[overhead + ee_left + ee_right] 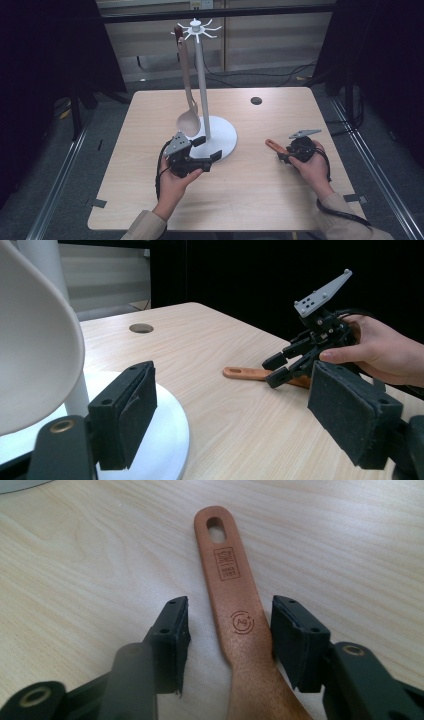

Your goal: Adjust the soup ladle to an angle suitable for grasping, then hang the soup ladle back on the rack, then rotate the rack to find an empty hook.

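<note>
The right gripper [227,635], held low at the high view's right, straddles an orange-brown handle [227,575] lying flat on the table [250,195]; one pad touches it, the other stands off. The right gripper view shows the handle's hanging slot. At centre-left, the left gripper [230,415] gapes wide beside the white stand [202,75].

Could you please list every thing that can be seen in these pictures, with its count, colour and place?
table: one, light wood, under everything.
cable hole: one, dark, far right part of the table.
stand: one, white, round base at the table's middle, hooks on top.
spoon: one, beige, hanging from the stand.
utensil handle: one, brown with a slot, flat on the table between the right gripper's jaws.
left gripper: one, black, open, beside the stand's base.
right gripper: one, black, jaws astride the handle, one pad apart from it.
hands: two, beige sleeves, near edge.
</note>
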Available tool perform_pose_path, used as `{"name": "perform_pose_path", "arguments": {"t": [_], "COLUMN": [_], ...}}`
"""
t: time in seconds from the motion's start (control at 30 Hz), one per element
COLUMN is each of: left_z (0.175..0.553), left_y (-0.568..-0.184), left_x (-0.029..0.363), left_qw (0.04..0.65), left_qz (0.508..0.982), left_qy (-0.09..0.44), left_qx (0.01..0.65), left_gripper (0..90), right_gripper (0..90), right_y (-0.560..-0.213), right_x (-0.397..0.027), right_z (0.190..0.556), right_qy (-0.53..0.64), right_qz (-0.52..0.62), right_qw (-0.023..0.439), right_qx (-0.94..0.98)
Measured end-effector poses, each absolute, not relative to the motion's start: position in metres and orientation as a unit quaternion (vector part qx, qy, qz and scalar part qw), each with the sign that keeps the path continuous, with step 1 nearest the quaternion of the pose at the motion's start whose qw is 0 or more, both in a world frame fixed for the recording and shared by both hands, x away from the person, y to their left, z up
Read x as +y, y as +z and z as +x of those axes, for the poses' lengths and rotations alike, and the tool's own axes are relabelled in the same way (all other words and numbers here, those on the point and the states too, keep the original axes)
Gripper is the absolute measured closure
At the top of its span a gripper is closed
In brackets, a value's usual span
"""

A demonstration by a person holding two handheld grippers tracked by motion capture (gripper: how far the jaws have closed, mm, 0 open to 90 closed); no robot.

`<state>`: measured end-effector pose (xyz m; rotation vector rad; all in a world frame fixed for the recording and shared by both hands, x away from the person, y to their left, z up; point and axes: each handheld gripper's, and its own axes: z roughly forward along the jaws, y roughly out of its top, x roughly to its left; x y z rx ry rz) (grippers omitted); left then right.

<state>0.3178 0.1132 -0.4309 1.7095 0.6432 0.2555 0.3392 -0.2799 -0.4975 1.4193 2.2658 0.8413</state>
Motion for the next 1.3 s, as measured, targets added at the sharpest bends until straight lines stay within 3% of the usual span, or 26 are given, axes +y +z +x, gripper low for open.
{"name": "perform_pose_path", "arguments": {"t": [0.1,0.87,1.17,1.3], "left_z": [0.318,0.317,0.318,0.319], "left_y": [-0.431,-0.431,-0.431,-0.433], "left_x": [0.113,0.115,0.116,0.115], "left_qw": [0.604,0.601,0.599,0.604], "left_qz": [0.740,0.741,0.741,0.740], "left_qy": [0.108,0.109,0.111,0.103], "left_qx": [0.275,0.280,0.280,0.277], "left_gripper": [19.4,19.1,19.1,19.0], "right_gripper": [62.5,63.7,43.1,40.2], "right_y": [-0.497,-0.491,-0.493,-0.492], "right_x": [-0.278,-0.253,-0.241,-0.240], "right_z": [0.338,0.322,0.325,0.332], "right_qy": [0.299,0.301,0.311,0.324], "right_qz": [0.495,0.479,0.450,0.440], "right_qw": [0.162,0.107,0.126,0.133], "right_qx": [0.800,0.818,0.828,0.827]}}
